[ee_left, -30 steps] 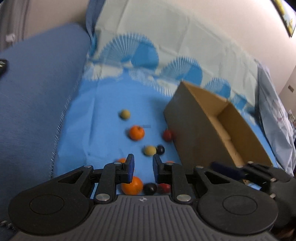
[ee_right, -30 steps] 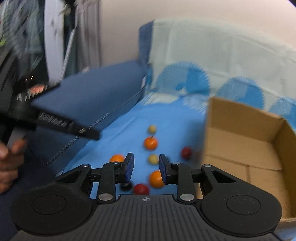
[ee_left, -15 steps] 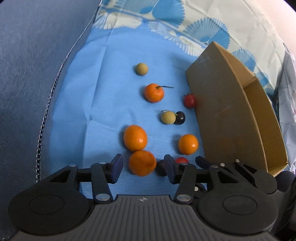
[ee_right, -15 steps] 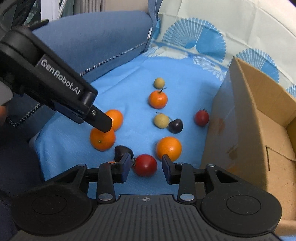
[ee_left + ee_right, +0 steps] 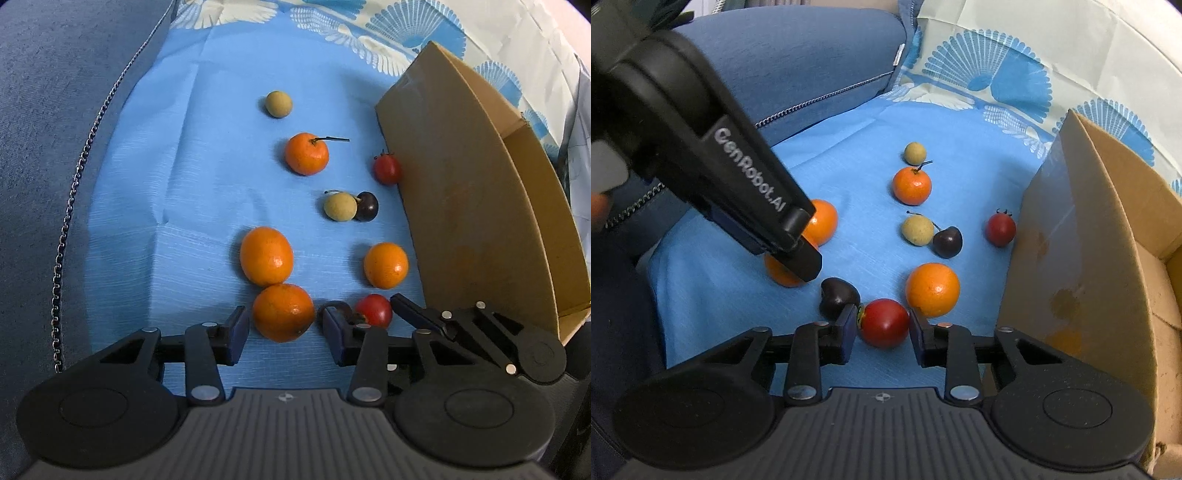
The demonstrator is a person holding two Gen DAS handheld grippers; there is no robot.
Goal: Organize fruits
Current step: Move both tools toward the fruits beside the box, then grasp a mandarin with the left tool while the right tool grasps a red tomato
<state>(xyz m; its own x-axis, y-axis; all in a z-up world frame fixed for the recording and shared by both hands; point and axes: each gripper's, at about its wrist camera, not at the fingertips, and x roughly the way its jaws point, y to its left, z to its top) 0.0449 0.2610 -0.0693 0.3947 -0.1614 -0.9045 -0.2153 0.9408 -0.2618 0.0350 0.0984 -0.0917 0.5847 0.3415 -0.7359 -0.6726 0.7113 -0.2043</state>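
Closing both together works: left gripper (image 5: pixel 282 330) has been narrowing around the orange (image 5: pixel 283 312), right gripper (image 5: pixel 882 334) squeezing the tomato (image 5: pixel 884 323); go gently, they roll.

A blue sofa cushion (image 5: pixel 798 62) lies beside a fan-patterned blue cloth (image 5: pixel 192 192) under soft light.
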